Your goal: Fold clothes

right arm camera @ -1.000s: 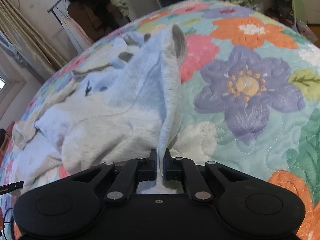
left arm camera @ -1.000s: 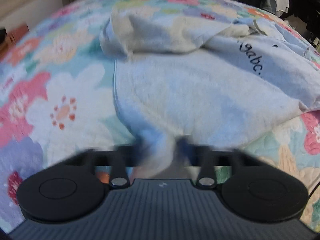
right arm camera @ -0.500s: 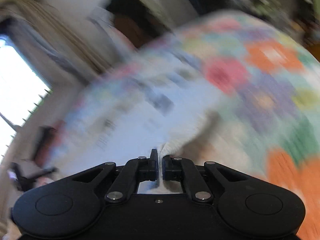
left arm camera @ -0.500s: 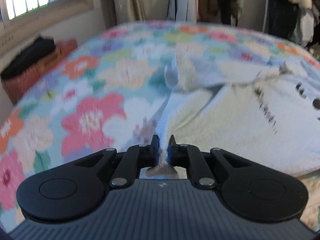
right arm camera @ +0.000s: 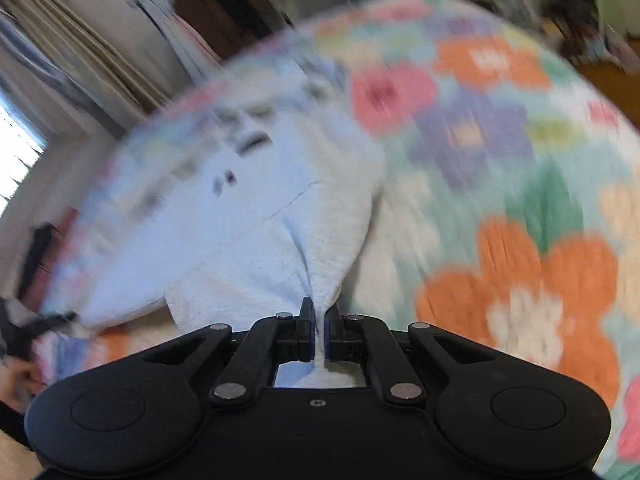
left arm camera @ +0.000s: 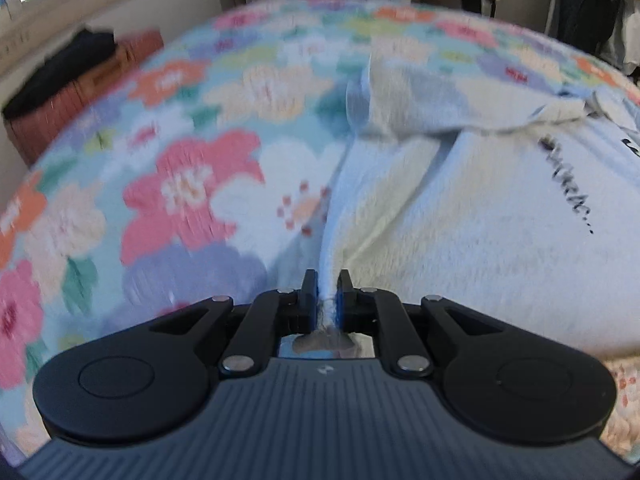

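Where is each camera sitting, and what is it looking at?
Left wrist: sits on the left gripper, looks forward across the flowery quilt toward a window wall; its black fingers pinch the sweatshirt.
Right wrist: sits on the right gripper, looks across the quilt toward curtains; its fingers pinch the sweatshirt too; a bit of hand shows at the left edge.
Shared: both see the same pale sweatshirt and quilt.
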Demonstrator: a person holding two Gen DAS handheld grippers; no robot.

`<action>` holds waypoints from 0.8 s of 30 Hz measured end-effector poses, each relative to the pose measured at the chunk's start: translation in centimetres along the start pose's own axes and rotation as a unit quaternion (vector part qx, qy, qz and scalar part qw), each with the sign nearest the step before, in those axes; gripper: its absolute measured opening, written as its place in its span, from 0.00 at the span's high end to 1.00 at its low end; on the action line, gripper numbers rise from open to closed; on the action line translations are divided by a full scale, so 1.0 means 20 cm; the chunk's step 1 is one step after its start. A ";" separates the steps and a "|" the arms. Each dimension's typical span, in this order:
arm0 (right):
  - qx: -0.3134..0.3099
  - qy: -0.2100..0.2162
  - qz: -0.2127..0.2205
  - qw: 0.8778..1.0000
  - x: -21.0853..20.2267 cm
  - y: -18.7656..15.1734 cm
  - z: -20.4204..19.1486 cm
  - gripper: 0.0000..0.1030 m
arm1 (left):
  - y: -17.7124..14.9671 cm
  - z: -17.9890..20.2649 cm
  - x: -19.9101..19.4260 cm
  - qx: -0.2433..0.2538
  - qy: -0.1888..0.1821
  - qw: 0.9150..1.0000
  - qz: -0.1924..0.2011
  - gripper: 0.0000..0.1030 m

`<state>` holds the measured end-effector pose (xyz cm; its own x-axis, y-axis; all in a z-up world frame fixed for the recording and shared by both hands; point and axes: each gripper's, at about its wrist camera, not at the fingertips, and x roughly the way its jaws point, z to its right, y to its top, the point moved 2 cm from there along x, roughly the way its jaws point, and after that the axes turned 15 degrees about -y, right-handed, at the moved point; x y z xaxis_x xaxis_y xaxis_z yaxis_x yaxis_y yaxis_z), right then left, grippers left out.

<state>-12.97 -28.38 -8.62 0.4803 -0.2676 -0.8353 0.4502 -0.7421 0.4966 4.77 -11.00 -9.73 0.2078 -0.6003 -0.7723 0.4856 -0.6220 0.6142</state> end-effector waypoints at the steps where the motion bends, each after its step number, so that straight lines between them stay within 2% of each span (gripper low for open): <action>1: -0.002 -0.008 -0.015 1.000 0.06 -0.04 0.00 0.94 | -0.01 0.00 0.01 0.001 0.009 1.000 -0.004 0.91; 3: -0.015 -0.023 -0.034 0.999 0.13 -0.09 -0.02 0.94 | -0.02 0.02 0.02 0.017 0.028 0.999 0.002 0.91; 5: -0.051 -0.047 -0.045 0.997 0.16 -0.07 -0.07 0.92 | -0.02 0.04 0.01 0.031 0.036 0.999 0.003 0.91; 7: -0.090 -0.092 -0.050 0.990 0.15 -0.03 -0.09 0.82 | -0.01 0.06 -0.01 0.046 0.040 0.998 0.001 0.85; 8: -0.100 -0.111 -0.045 0.988 0.11 0.00 -0.11 0.69 | -0.01 0.07 -0.03 0.053 0.040 0.998 0.001 0.84; 9: -0.107 -0.125 -0.027 0.986 0.07 0.03 -0.12 0.67 | 0.00 0.07 -0.05 0.059 0.037 0.998 0.005 0.74; 10: -0.115 -0.137 -0.008 0.984 0.02 0.07 -0.14 0.66 | 0.02 0.07 -0.09 0.062 0.027 0.998 0.019 0.58; 11: -0.122 -0.139 0.014 0.983 -0.04 0.11 -0.15 0.63 | 0.04 0.06 -0.15 0.061 0.011 0.997 0.039 0.52; 12: -0.125 -0.134 0.032 0.982 -0.09 0.15 -0.17 0.59 | 0.05 0.05 -0.19 0.056 -0.004 0.997 0.055 0.49; 16: -0.141 -0.071 0.086 0.984 -0.27 0.32 -0.30 0.56 | 0.11 0.00 -0.33 0.016 -0.067 0.992 0.107 0.49; 20: -0.209 -0.029 0.116 0.970 -0.29 0.53 -0.54 0.56 | 0.20 -0.01 -0.31 -0.015 -0.112 0.989 0.100 0.49; 23: -0.255 0.003 0.111 0.961 -0.18 0.67 -0.75 0.55 | 0.32 0.04 -0.25 -0.007 -0.123 0.988 0.096 0.48; 24: -0.264 0.012 0.107 0.959 -0.12 0.71 -0.82 0.52 | 0.36 0.06 -0.22 0.000 -0.123 0.988 0.092 0.40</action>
<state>4.59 -28.23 4.28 0.6186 -0.3595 -0.6986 0.6547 -0.2558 0.7113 6.23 -13.39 -1.70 0.0793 -0.8076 -0.5844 0.4595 -0.4906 0.7404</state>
